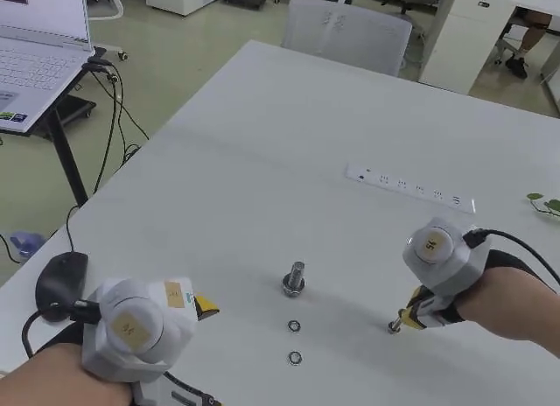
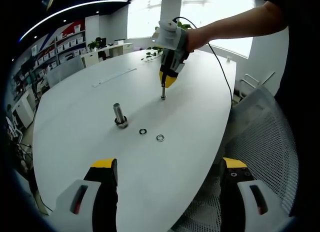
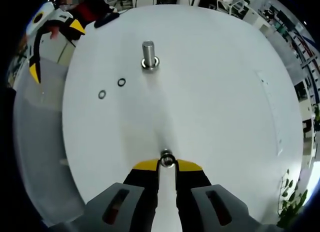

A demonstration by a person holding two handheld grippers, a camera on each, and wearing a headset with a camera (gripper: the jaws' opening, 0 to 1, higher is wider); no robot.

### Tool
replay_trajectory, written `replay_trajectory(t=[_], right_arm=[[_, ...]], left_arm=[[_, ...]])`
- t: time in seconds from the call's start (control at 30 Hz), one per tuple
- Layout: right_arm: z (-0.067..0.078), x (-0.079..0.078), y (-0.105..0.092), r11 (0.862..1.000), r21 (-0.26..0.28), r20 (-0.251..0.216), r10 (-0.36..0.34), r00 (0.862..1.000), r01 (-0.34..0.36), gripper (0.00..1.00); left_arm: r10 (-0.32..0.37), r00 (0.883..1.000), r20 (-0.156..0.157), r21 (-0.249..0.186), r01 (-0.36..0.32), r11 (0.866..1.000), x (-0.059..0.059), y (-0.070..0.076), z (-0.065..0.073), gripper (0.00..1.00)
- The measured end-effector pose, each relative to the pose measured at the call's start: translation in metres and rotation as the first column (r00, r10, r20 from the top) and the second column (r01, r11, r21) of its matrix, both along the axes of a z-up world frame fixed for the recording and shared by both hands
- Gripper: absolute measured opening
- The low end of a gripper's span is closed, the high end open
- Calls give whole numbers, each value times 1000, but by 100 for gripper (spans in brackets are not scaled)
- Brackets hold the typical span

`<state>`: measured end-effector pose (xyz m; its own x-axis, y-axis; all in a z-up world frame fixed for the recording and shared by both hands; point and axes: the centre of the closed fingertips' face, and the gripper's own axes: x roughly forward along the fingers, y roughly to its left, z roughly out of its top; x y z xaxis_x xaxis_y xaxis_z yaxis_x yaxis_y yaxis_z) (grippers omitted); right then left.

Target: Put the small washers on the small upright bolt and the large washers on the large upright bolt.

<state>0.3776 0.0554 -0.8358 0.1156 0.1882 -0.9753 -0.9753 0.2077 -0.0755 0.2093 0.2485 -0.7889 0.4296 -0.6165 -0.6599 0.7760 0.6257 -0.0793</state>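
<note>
The large bolt (image 1: 294, 279) stands upright mid-table with a large washer around its base. Two small washers (image 1: 294, 325) (image 1: 295, 358) lie flat in front of it. My right gripper (image 1: 409, 318) is shut on the small bolt (image 1: 395, 325), which stands upright on the table to the right. In the right gripper view the small bolt (image 3: 166, 159) sits between the yellow fingertips, with the large bolt (image 3: 148, 54) and the washers (image 3: 121, 82) beyond. My left gripper (image 2: 167, 167) is open and holds nothing, near the table's front left edge, with the large bolt (image 2: 119, 114) and washers (image 2: 143, 131) ahead.
A white power strip (image 1: 409, 187) lies behind the bolts. A grey chair (image 1: 346, 34) stands at the far edge. A black mouse (image 1: 61, 283) with its cable sits at the left edge. A laptop (image 1: 39, 47) is on a stand to the left. Plant leaves (image 1: 547, 203) reach in at the right.
</note>
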Motion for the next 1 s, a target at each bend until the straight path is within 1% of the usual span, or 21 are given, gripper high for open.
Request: replay_trajectory(t=[0.33,0.73,1.0], right_arm=[[-12,1,-1,1000,-8,-17,0,1000,0,12],[-34,-2,0,1000,-21,-40,13,999,-13,12],[-36,-4,1,999,-29,-42,29,999,-30,12]], left_arm=[[9,1000,-7,1,-9,1000,-1,3,-2,83],[8,999,-32,11,-7,1000,-6,7,-6,80],[13,999,-34,7,-12,1000,-6,8,-4,79]])
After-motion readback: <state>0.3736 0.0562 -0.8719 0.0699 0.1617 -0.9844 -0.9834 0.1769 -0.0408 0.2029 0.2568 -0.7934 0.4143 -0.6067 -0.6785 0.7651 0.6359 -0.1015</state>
